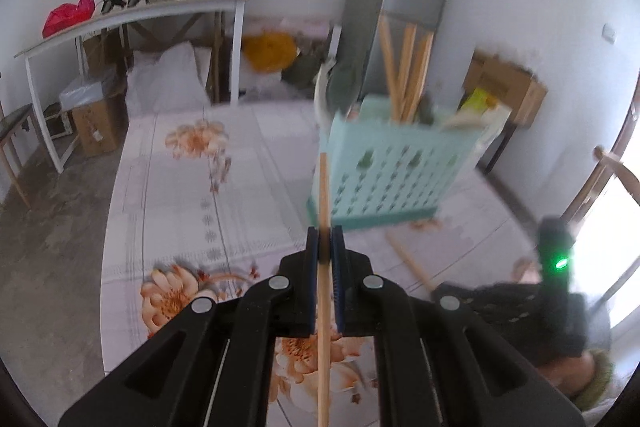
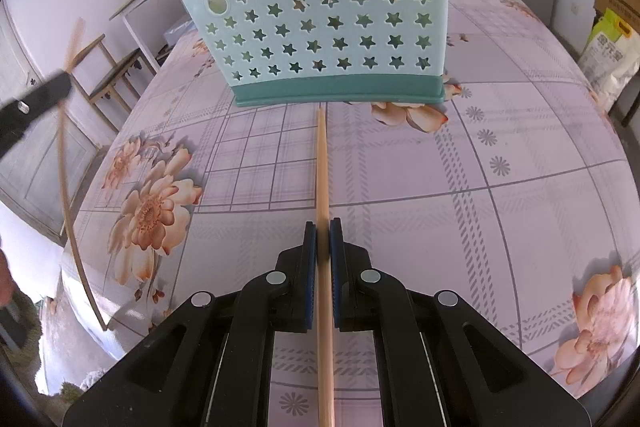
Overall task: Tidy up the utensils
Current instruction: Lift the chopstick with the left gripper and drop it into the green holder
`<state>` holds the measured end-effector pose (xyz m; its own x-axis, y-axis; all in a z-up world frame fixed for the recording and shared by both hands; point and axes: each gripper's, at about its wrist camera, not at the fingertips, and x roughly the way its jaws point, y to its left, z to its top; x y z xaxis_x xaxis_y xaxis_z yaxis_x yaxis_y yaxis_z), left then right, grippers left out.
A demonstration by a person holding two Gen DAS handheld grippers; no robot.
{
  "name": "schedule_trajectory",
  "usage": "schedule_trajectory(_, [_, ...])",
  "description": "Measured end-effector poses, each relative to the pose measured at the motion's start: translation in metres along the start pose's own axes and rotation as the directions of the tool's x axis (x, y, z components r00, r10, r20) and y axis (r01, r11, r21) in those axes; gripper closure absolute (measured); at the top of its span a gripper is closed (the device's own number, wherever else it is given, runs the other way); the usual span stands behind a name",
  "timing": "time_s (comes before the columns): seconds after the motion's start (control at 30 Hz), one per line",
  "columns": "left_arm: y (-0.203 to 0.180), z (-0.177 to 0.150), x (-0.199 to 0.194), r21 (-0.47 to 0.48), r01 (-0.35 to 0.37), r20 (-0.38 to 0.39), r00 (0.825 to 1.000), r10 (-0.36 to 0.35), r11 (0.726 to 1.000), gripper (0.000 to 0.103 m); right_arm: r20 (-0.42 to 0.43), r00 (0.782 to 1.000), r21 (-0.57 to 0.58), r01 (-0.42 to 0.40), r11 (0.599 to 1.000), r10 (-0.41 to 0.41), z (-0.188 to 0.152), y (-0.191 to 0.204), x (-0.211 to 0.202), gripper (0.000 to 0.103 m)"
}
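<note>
Two slim, round wooden chopsticks, one each: left gripper [image 1: 325, 241] pinches its chopstick [image 1: 323, 291] aloft; right gripper [image 2: 322, 239] clamps another [image 2: 322, 167], tip near the star-punched mint plastic basket [image 2: 320, 27] on the floral tablecloth [image 2: 500, 147].

A table under a floral cloth [image 2: 500, 147] carries a mint utensil basket [image 2: 320, 39] — standing upright.
</note>
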<state>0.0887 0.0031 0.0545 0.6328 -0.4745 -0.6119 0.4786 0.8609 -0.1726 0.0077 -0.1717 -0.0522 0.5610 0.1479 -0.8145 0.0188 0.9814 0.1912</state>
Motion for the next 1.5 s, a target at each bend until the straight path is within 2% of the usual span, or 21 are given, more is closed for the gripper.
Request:
schedule_trajectory(0.33, [-0.009,0.029,-0.035,0.003,0.092,0.117,0.989,-0.092,0.996,0.097,0.001,1.000,0.007,-0.002,1.000,0.002,-0.001,0.000,-0.001,0.098])
schedule_trajectory(0.47, [-0.020,0.048,-0.052,0.040,0.134,0.182,0.973,-0.139,0.990,0.097,0.001,1.000,0.008,-0.002,1.000,0.002,-0.002,0.001,-0.001,0.098])
schedule_trajectory(0.6, [-0.034,0.076,-0.066,0.072,0.200,0.246,0.946,-0.211,0.977,0.097,0.001,1.000,0.009,-0.006,1.000,0.006,-0.002,0.002,0.000,0.098])
schedule_trajectory(0.77, [-0.055,0.116,-0.083,0.123,0.269,0.330,0.897,-0.295,0.955,0.097,0.002,1.000,0.009,-0.009,1.000,0.009,-0.002,0.000,-0.001,0.098])
schedule_trajectory(0.83, [-0.065,0.131,-0.090,0.161,0.266,0.372,0.875,-0.308,0.950,0.097,0.002,1.000,0.011,-0.011,1.000,0.011,-0.002,0.001,-0.001,0.098])
schedule_trajectory(0.97, [-0.082,0.160,-0.096,0.222,0.217,0.459,0.837,-0.298,0.951,0.097,0.002,1.000,0.014,-0.016,1.000,0.016,-0.002,-0.001,-0.001,0.098])
schedule_trajectory(1.03, [-0.089,0.170,-0.094,0.234,0.185,0.489,0.826,-0.280,0.954,0.097,0.002,1.000,0.015,-0.020,1.000,0.020,-0.002,-0.002,-0.001,0.098])
schedule_trajectory(1.13, [-0.098,0.180,-0.077,0.234,0.147,0.507,0.825,-0.249,0.961,0.097,0.002,1.000,0.020,-0.028,0.999,0.028,-0.002,-0.004,-0.001,0.098])
schedule_trajectory(1.2, [-0.101,0.183,-0.061,0.229,0.115,0.509,0.832,-0.220,0.967,0.097,0.002,0.999,0.022,-0.032,0.999,0.032,-0.002,-0.004,-0.001,0.098])
schedule_trajectory(1.43, [-0.094,0.177,0.020,0.170,0.032,0.455,0.884,-0.107,0.985,0.097,0.000,0.999,0.030,-0.048,0.998,0.048,-0.001,-0.008,0.000,0.098])
schedule_trajectory(1.5, [-0.088,0.170,0.036,0.155,0.011,0.445,0.892,-0.080,0.988,0.097,0.000,0.999,0.032,-0.051,0.998,0.051,-0.001,-0.008,-0.001,0.098])
